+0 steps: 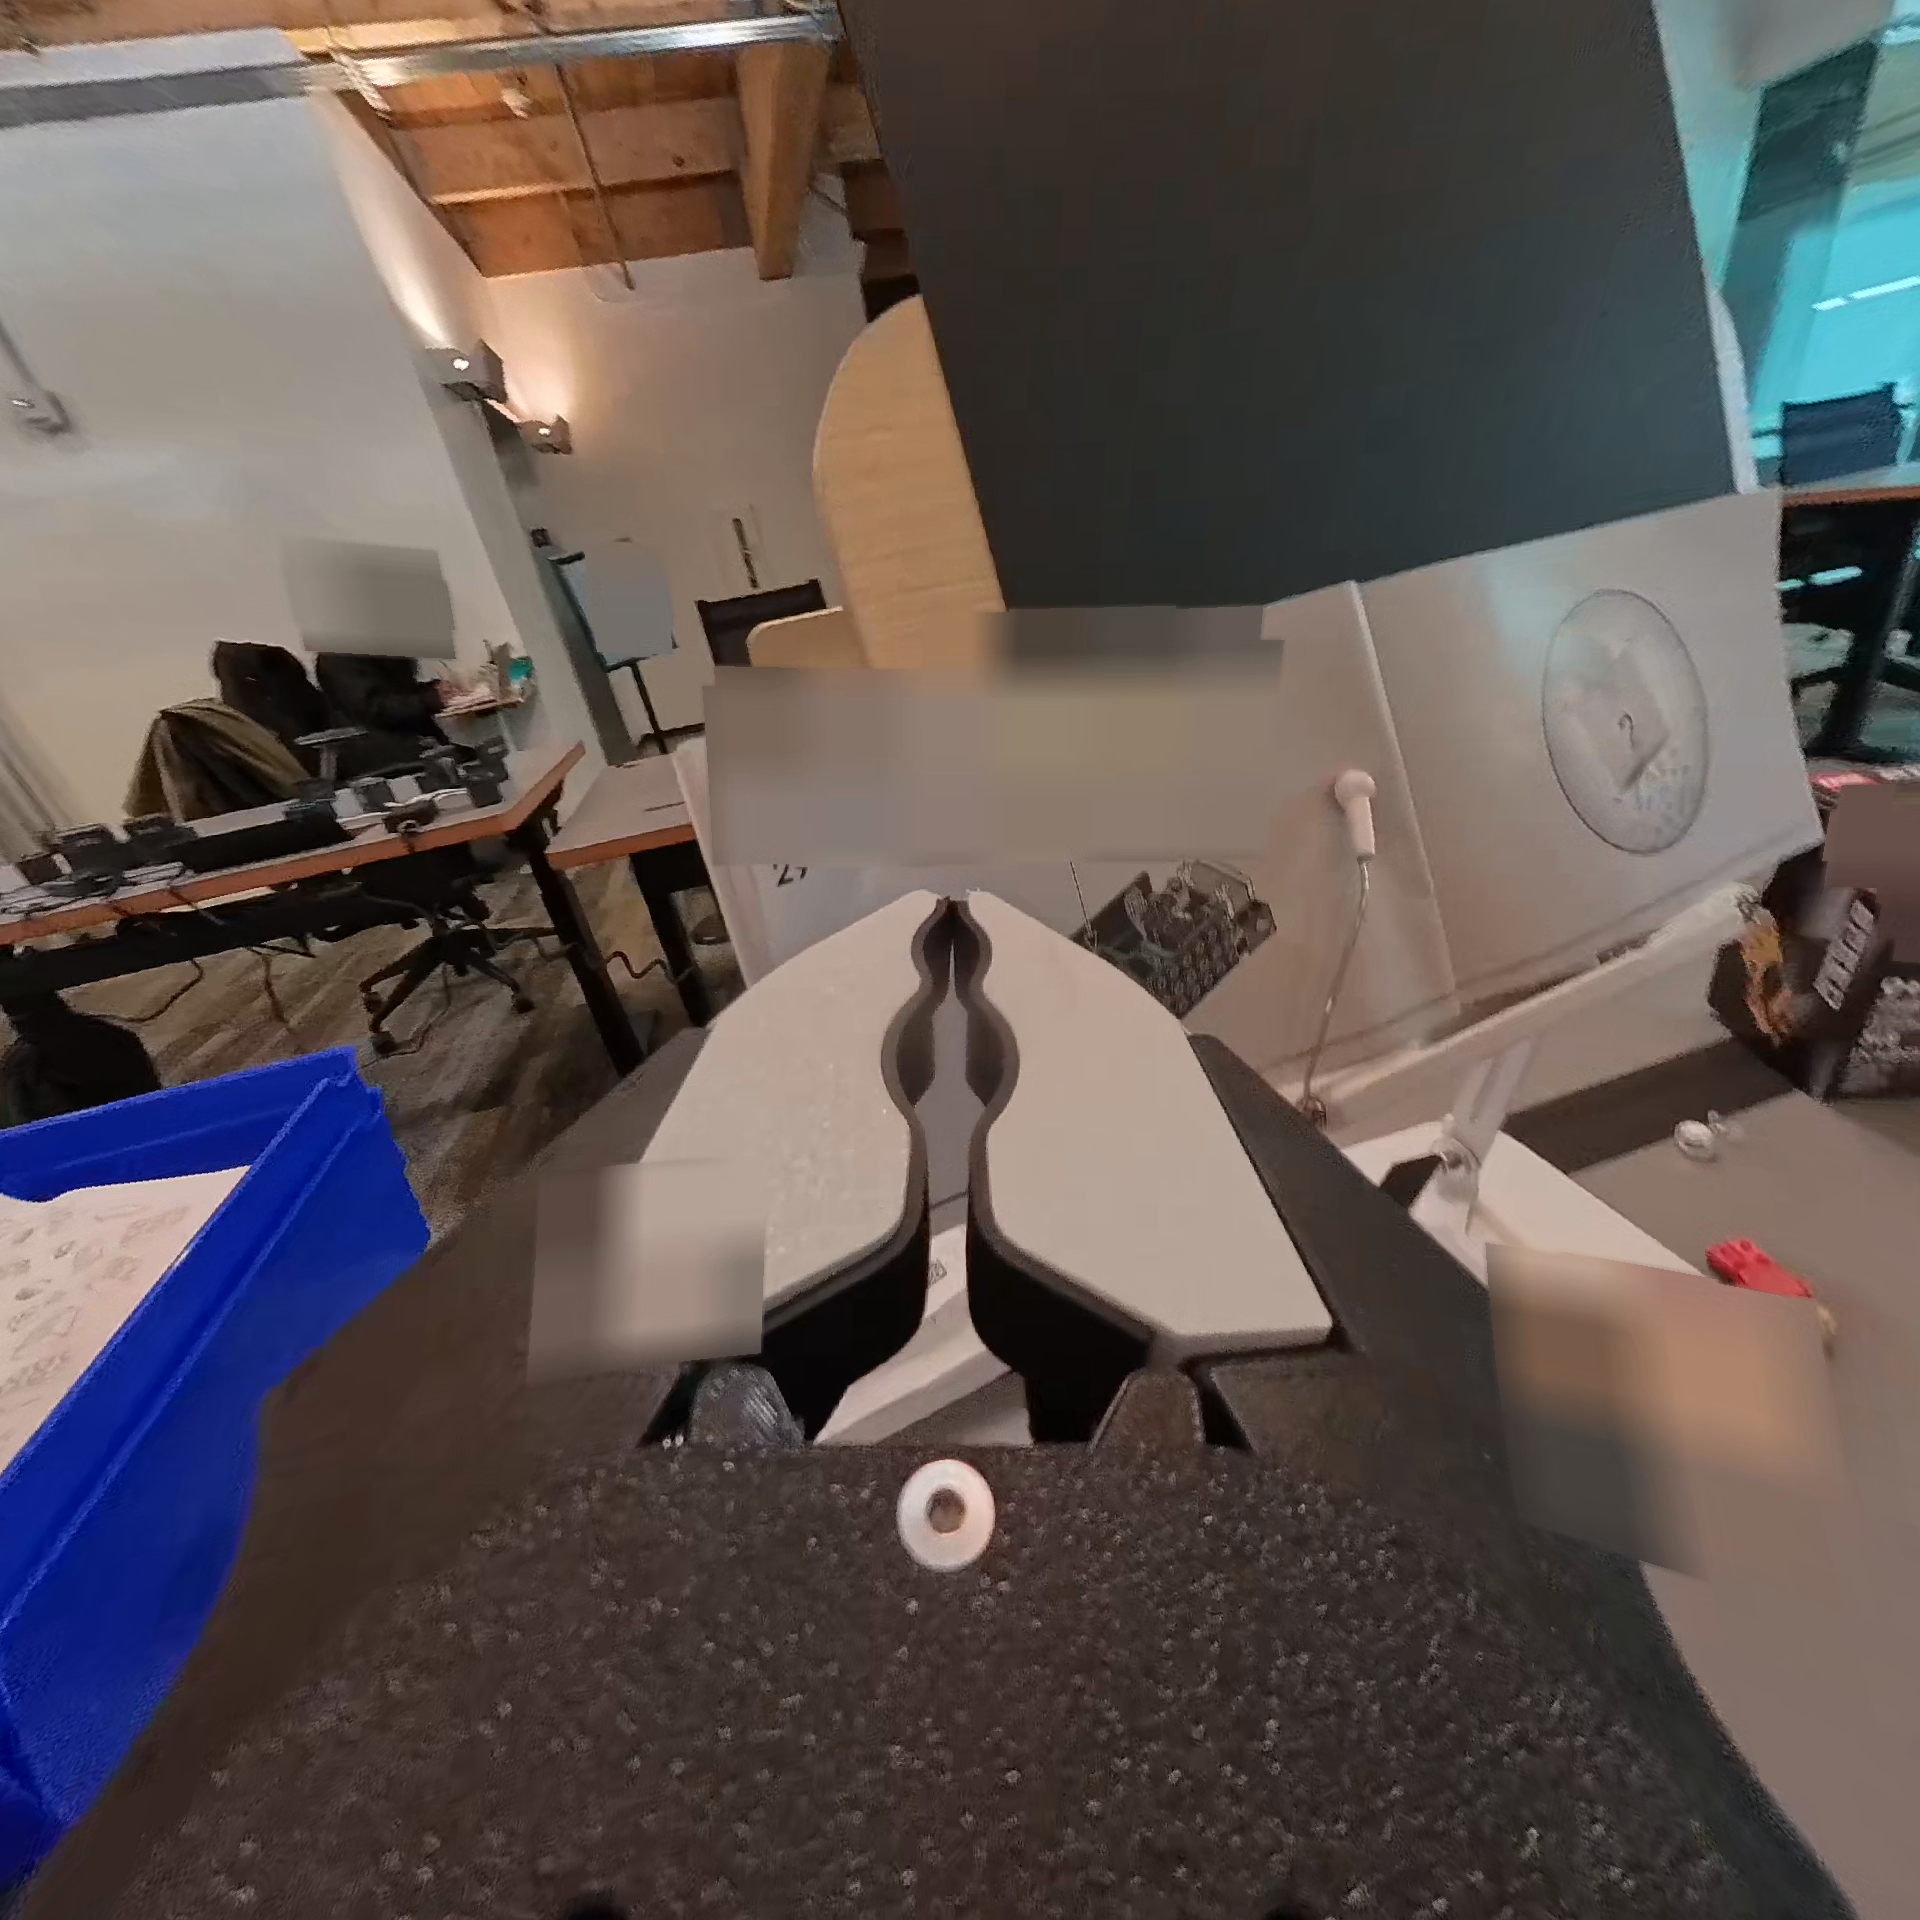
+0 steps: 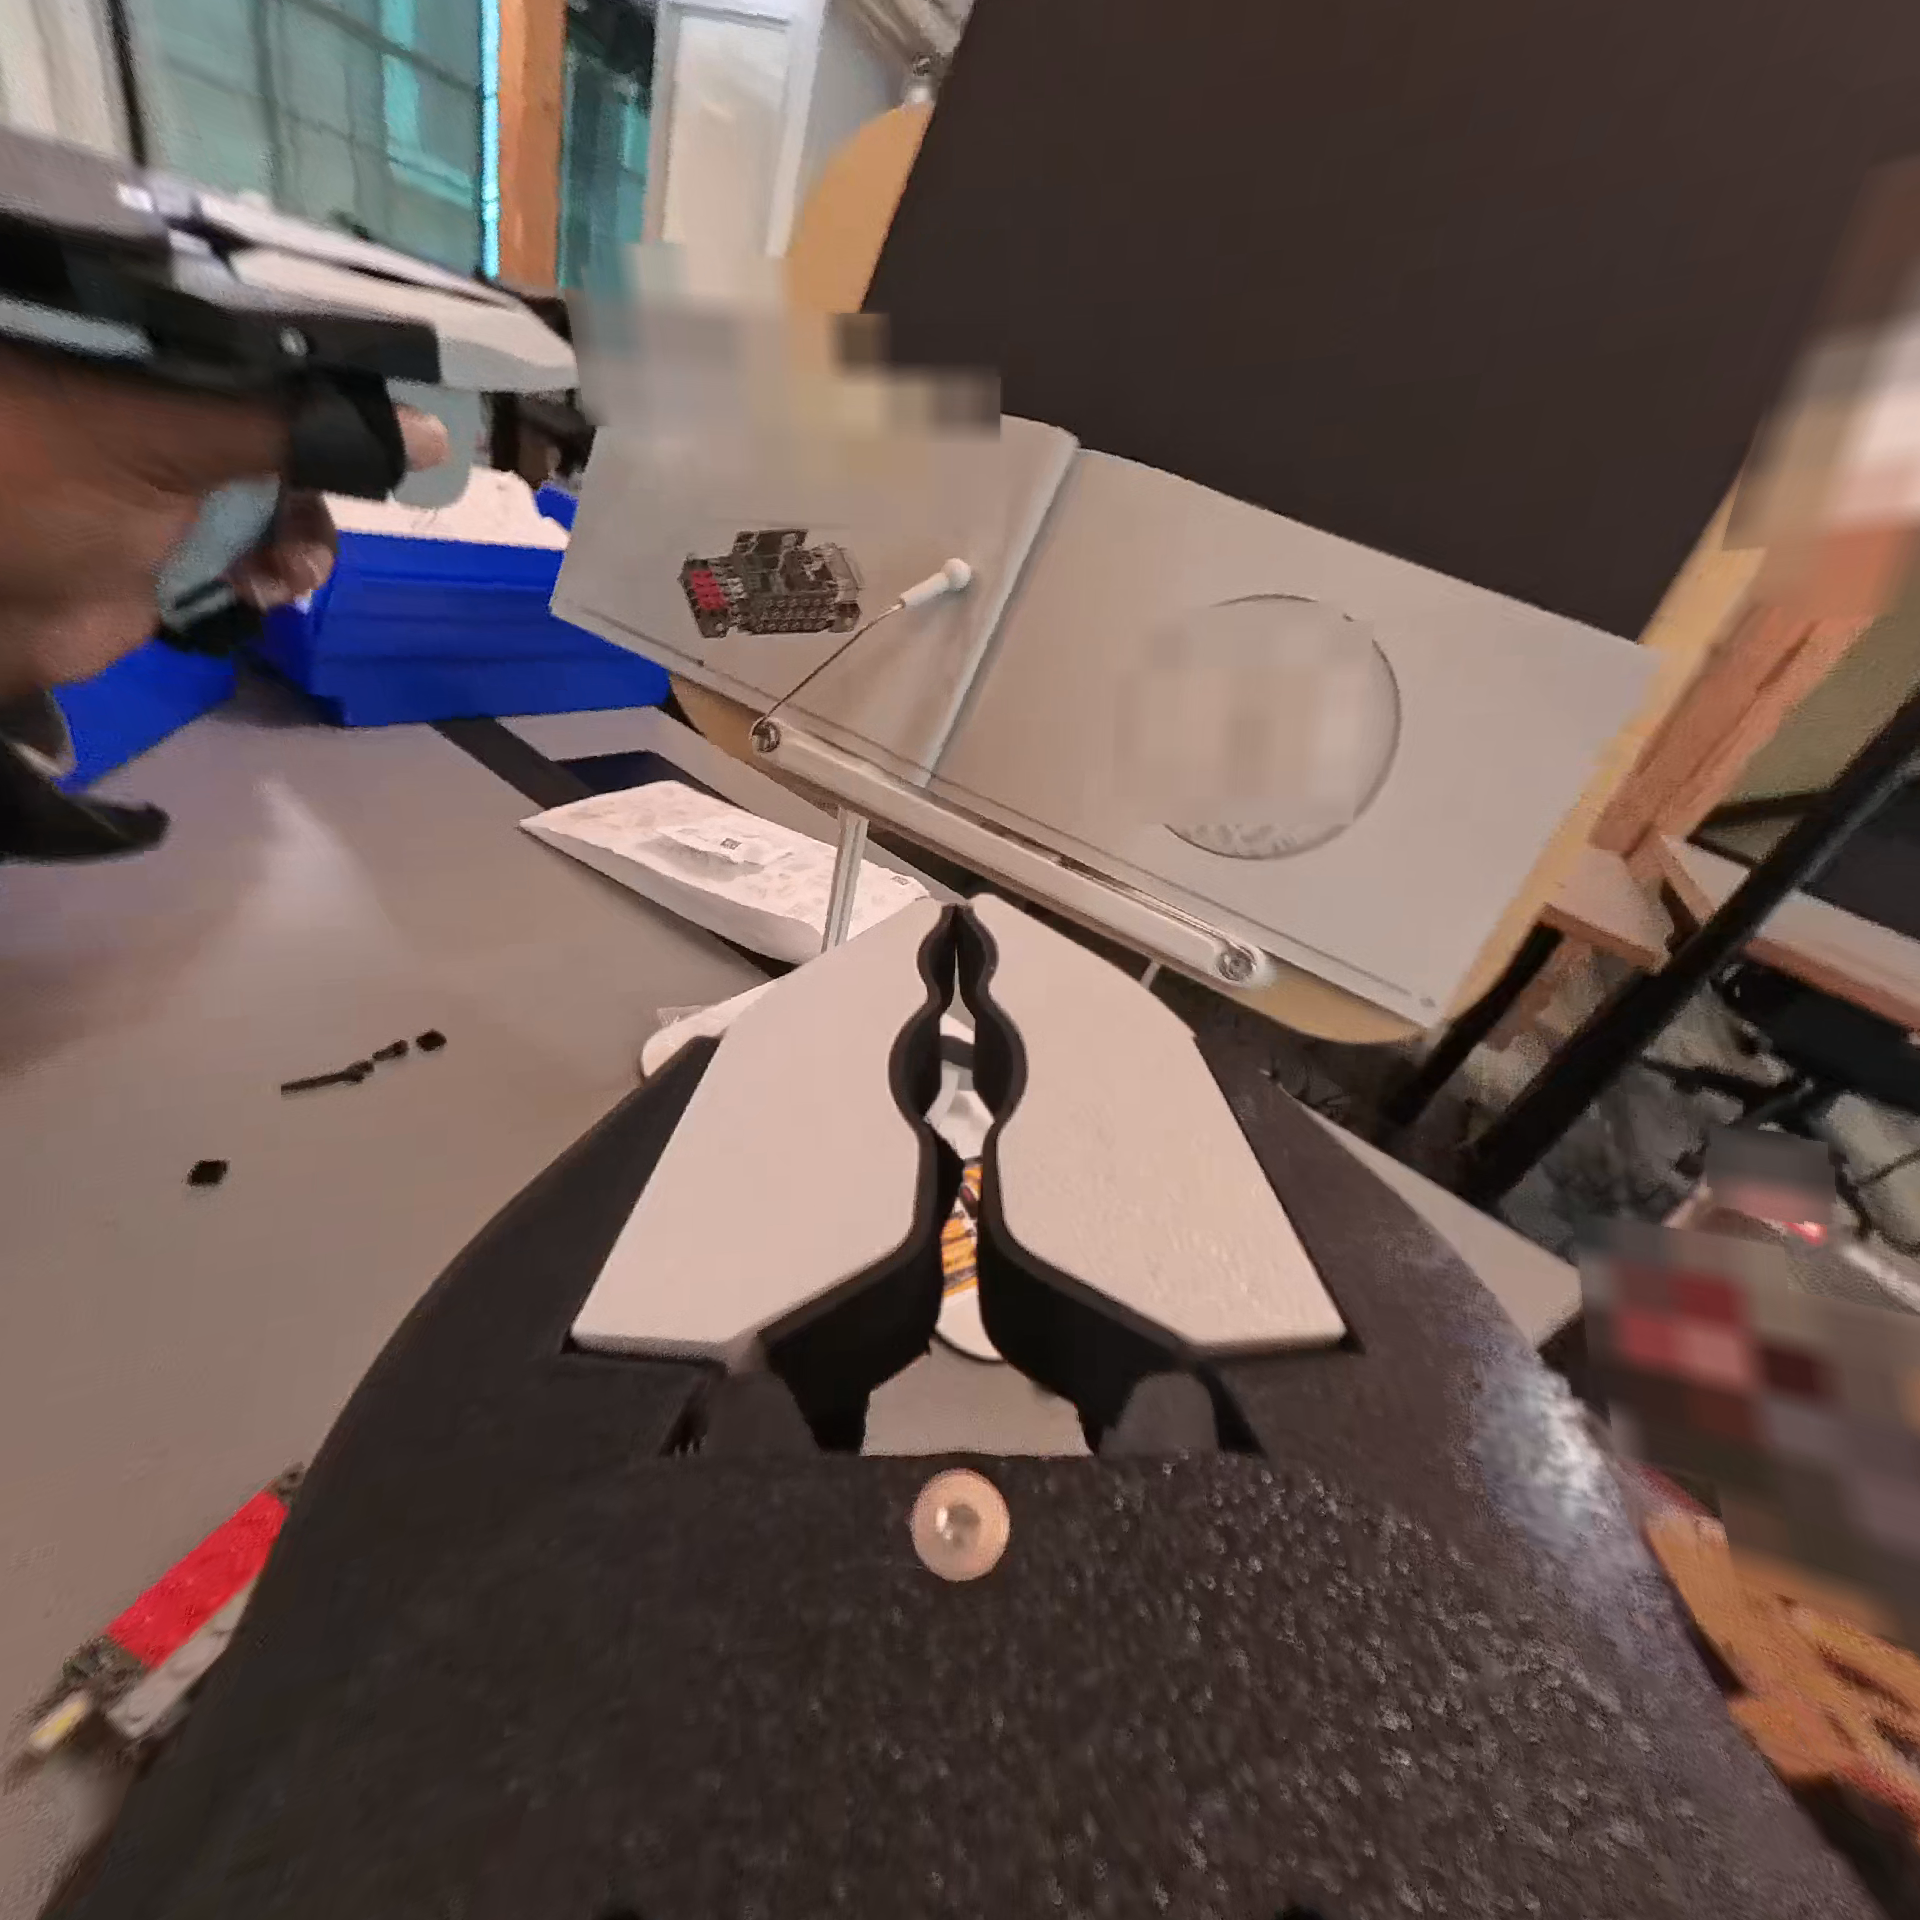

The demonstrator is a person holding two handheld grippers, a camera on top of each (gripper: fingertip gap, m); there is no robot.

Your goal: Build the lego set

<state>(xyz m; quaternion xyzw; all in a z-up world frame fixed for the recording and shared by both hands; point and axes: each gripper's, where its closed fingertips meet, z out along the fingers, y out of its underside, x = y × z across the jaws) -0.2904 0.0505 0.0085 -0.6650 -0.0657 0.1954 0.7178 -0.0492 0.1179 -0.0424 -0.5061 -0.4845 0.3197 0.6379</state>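
My left gripper [image 1: 961, 906] is shut with nothing between its tips, raised in the air in front of the open instruction booklet [image 1: 1507, 748] on its stand. A red lego piece [image 1: 1758, 1268] and small pale pieces [image 1: 1699, 1135] lie on the grey table to its right. My right gripper [image 2: 958, 914] is also shut and empty, pointing at the booklet [image 2: 1091, 665]. Small black lego pieces [image 2: 364, 1065] lie on the table to its left, and a red and grey part [image 2: 197, 1590] lies at the lower left. The left gripper [image 2: 312, 322], held by a hand, also shows at the upper left of the right wrist view.
A blue bin [image 1: 187, 1299] holding a printed sheet sits at my left. More blue bins [image 2: 447, 623] stand behind the table. A white printed bag [image 2: 717, 852] lies by the stand's foot. A dark lego assembly [image 1: 1787, 977] stands at the right. A dark board stands behind the booklet. Some 25 centimeters of space lies between my two pairs of fingers.
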